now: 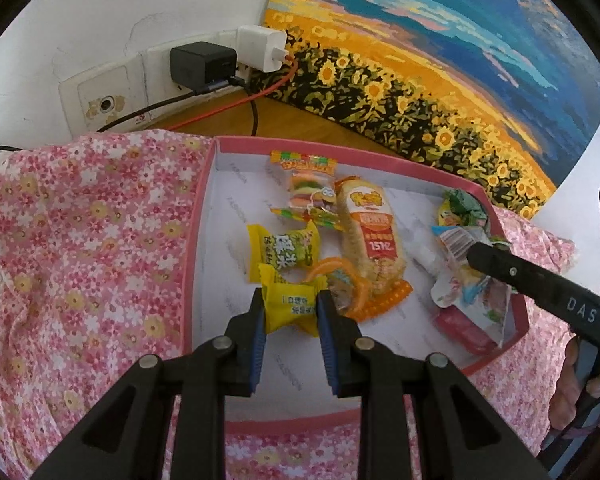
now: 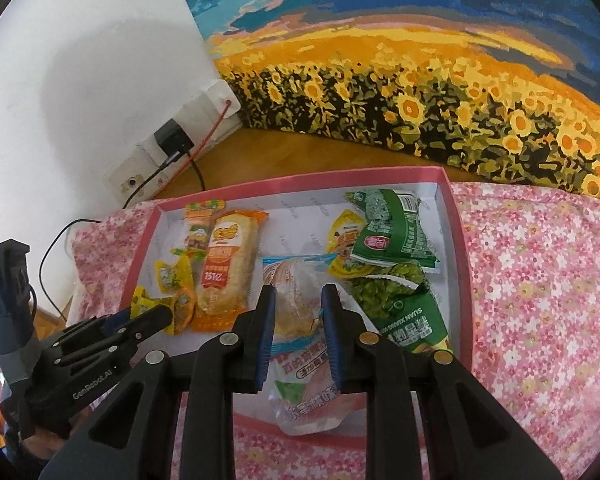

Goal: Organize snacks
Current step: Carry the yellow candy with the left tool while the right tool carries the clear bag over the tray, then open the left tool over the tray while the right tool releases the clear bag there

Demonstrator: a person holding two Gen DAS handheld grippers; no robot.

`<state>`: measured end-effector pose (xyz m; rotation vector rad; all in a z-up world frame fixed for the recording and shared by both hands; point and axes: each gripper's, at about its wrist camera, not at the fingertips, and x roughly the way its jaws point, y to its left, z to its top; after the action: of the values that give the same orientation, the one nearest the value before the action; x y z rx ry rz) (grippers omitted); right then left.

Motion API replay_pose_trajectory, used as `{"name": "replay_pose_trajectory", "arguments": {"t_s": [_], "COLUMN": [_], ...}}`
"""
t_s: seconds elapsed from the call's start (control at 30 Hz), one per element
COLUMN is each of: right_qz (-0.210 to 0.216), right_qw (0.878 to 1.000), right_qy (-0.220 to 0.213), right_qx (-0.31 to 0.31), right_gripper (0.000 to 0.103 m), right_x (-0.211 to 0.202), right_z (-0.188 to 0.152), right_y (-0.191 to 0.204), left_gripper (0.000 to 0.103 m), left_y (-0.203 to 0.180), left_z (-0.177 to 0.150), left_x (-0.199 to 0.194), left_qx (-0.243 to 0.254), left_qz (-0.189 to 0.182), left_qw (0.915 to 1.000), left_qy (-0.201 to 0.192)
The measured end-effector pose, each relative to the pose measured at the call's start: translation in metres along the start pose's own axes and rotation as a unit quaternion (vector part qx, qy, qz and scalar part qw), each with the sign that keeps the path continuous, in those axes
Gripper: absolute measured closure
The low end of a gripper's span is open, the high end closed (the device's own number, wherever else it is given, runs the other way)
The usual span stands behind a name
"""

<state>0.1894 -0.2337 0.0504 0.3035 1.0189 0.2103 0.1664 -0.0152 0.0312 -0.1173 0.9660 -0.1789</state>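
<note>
Left gripper (image 1: 291,307) is clamping a small yellow candy (image 1: 288,304) between its blue pads (image 1: 259,334), just above the white floor of the pink box (image 1: 196,216) near its front-left corner. Right gripper (image 2: 298,308) is closing on a clear bread packet (image 2: 300,344) lying along the front edge of the box; its jaws are standing at the packet's two sides, though whether they are truly pinching or only bracketing it is hard to judge from the right wrist view.

Other snacks are lying inside the box: a long orange rice-cracker bar (image 1: 370,240) in the middle, a burger gummy packet (image 1: 310,190) toward the back-left corner, a second yellow candy (image 1: 286,250) just behind the held one, and green snack bags (image 2: 396,240) along the right edge.

To do this step well, the candy is probably best set down beside its yellow twin, so like is sitting with like, and the grip should be opening only once the wrapper is resting on the box floor. Both wrappers are thin and slippery, so a gentle squeeze at the bulk rather than the crimped ends seems wise.

Packets at the front-right corner are partly covered by the right gripper in the left wrist view, and their labels are unreadable. An orange ring-shaped item beside the candy is too cluttered to identify.
</note>
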Motion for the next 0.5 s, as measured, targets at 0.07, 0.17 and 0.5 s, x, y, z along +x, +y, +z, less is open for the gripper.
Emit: {"name": "replay_pose_trajectory", "arguments": {"t_s": [0.07,0.17,0.5], "right_qz": [0.001,-0.008,-0.009], "right_qw": [1.000,1.000,1.000], "right_qy": [-0.002,-0.002,0.001], "right_qx": [0.001,-0.004,0.000], "right_gripper": [0.079,0.079,0.078], "right_x": [0.002,0.005,0.014], "right_z": [0.001,0.003,0.005], "right_y": [-0.002,-0.003,-0.006], "left_gripper": [0.078,0.078,0.078], "left_y": [0.001,0.004,0.005], "left_z": [0.001,0.000,0.001], "left_x": [0.003,0.009,0.011], "left_qx": [0.000,-0.002,-0.004], "left_qz": [0.000,0.001,-0.004], "left_qw": [1.0000,1.0000,0.9999], "left_qy": [0.000,0.006,0.009]}}
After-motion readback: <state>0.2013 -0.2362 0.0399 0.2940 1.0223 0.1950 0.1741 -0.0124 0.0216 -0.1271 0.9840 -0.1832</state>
